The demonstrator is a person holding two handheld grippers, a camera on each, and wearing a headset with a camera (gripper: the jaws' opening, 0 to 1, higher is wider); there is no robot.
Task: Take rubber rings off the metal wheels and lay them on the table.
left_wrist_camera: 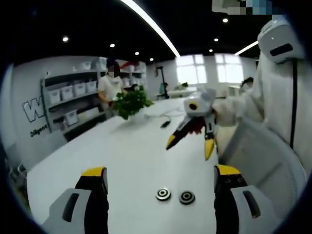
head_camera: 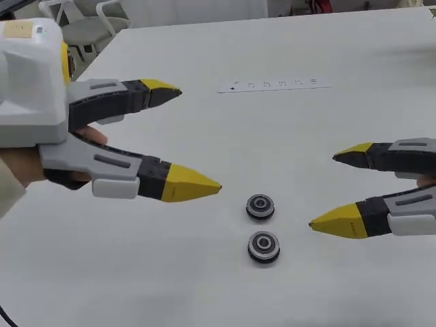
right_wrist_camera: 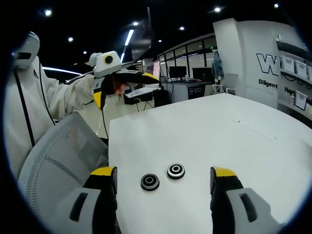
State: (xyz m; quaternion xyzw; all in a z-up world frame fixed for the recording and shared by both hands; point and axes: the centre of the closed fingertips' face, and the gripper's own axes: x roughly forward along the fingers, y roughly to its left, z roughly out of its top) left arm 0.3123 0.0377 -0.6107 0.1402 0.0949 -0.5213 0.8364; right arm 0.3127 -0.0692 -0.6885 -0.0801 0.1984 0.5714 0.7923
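- While far wheel [head_camera: 260, 206] and near wheel [head_camera: 263, 246] sit close together near the desk [head_camera: 306, 122] edge,
- left gripper [head_camera: 199, 138] hovers, jaws wide apart;
- right gripper [head_camera: 321, 190] opposite, jaws apart.

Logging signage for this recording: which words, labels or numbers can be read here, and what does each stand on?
"W": big dark letter on the pale wall, what follows is hidden.
"Diligent": small dark word below it, same wall.
White paper strip on the white table: printed marks too small to read.
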